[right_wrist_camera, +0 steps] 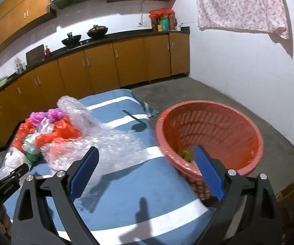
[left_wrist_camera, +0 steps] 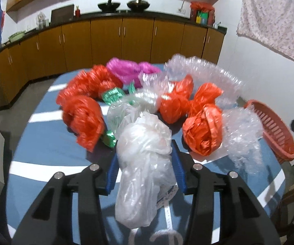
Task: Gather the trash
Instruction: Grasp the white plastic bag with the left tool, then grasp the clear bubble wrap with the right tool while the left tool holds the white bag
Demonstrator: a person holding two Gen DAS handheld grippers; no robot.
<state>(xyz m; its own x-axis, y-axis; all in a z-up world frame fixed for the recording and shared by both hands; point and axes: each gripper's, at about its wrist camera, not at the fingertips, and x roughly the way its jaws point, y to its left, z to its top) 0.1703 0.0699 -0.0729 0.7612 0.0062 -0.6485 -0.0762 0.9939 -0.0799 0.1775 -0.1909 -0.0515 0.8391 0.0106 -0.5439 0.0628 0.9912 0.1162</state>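
A: Trash lies heaped on the blue cloth with white stripes (left_wrist_camera: 45, 149) that covers the table: crumpled red plastic bags (left_wrist_camera: 83, 120), a magenta plastic bag (left_wrist_camera: 126, 69), green foil wrappers (left_wrist_camera: 112, 96) and sheets of clear bubble wrap (left_wrist_camera: 204, 71). The crumpled translucent white plastic bag (left_wrist_camera: 145, 163) sits nearest, between the blue pads of the left gripper (left_wrist_camera: 145, 157).

B: Is it gripped?

A: It looks so. Both pads press into its sides, so the jaws appear clamped on it (the bag bulges above and below them). Taking the bundle at its middle would keep the loose plastic from slipping out.

B: And the other hand?

A: The right gripper (right_wrist_camera: 147, 173) has its jaws spread wide with nothing held; the rim of the round red slotted plastic basket (right_wrist_camera: 238, 126) passes between them without being pinched. The basket stands tilted at the table's right edge, mouth toward the pile, probably so bundles can be dropped in easily. Something yellow-green lies in its bottom; what it is cannot be made out
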